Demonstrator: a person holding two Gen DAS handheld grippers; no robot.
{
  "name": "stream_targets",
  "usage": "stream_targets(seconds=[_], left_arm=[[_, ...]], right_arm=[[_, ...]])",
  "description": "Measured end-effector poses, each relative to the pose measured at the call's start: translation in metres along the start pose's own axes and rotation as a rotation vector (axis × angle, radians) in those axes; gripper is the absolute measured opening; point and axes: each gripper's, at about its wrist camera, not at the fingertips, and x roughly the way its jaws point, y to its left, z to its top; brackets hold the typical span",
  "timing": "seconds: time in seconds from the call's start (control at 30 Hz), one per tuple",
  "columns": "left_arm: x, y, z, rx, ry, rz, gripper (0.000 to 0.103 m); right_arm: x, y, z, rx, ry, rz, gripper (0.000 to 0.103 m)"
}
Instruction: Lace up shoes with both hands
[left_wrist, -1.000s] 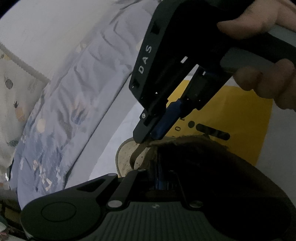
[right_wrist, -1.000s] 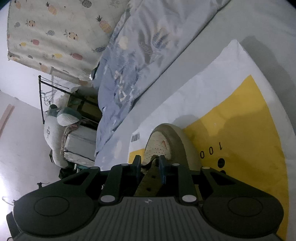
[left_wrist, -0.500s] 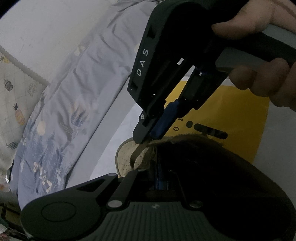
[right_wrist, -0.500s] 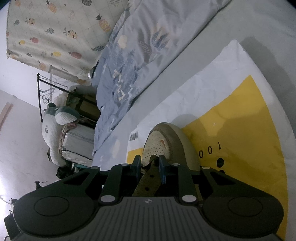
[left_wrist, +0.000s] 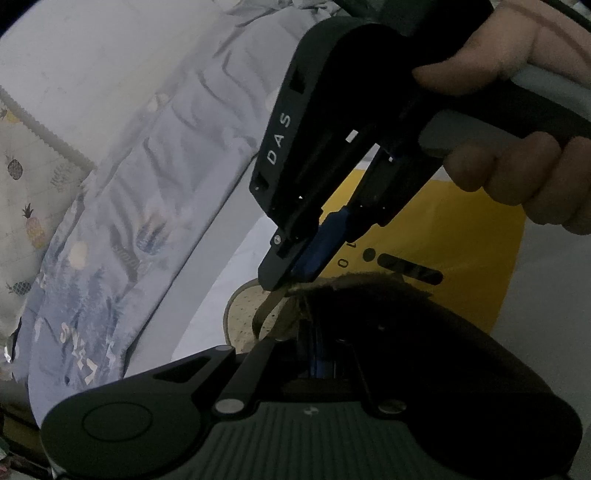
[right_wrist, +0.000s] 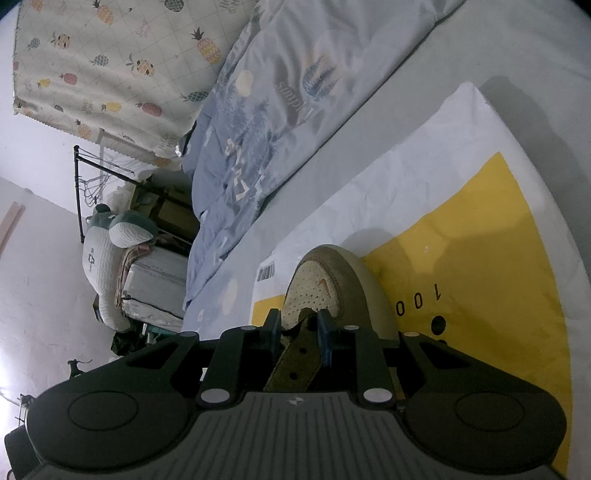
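A tan suede shoe (right_wrist: 332, 284) with a cream perforated toe lies on a white and yellow sheet (right_wrist: 480, 229). My right gripper (right_wrist: 300, 330) straddles the shoe's olive eyelet flap (right_wrist: 299, 358), its blue pads on either side; I cannot tell if they press it. In the left wrist view the right gripper (left_wrist: 286, 275) comes down from above onto the shoe (left_wrist: 243, 314), touching a flat olive lace (left_wrist: 267, 308). My left gripper (left_wrist: 317, 350) sits low against the dark shoe upper; its fingertips are in shadow.
A blue printed duvet (right_wrist: 280, 110) lies on the grey bed surface to the left. A pineapple-print curtain (right_wrist: 110, 55), a metal rack and a plush toy (right_wrist: 107, 251) stand beyond. A person's hand (left_wrist: 517, 166) holds the right gripper's handle.
Both views have shifted slightly, so the duvet and shoe sit a little differently in frame. The grippers stay at the shoe in the same grip.
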Motion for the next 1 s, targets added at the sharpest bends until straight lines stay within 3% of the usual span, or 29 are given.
stream_targets(seconds=[1.0], left_arm=[[0.0056, 0.0025, -0.0022, 0.031, 0.037, -0.023, 0.002]], right_arm=[[-0.0001, 0.0031, -0.001, -0.005, 0.002, -0.011, 0.023]])
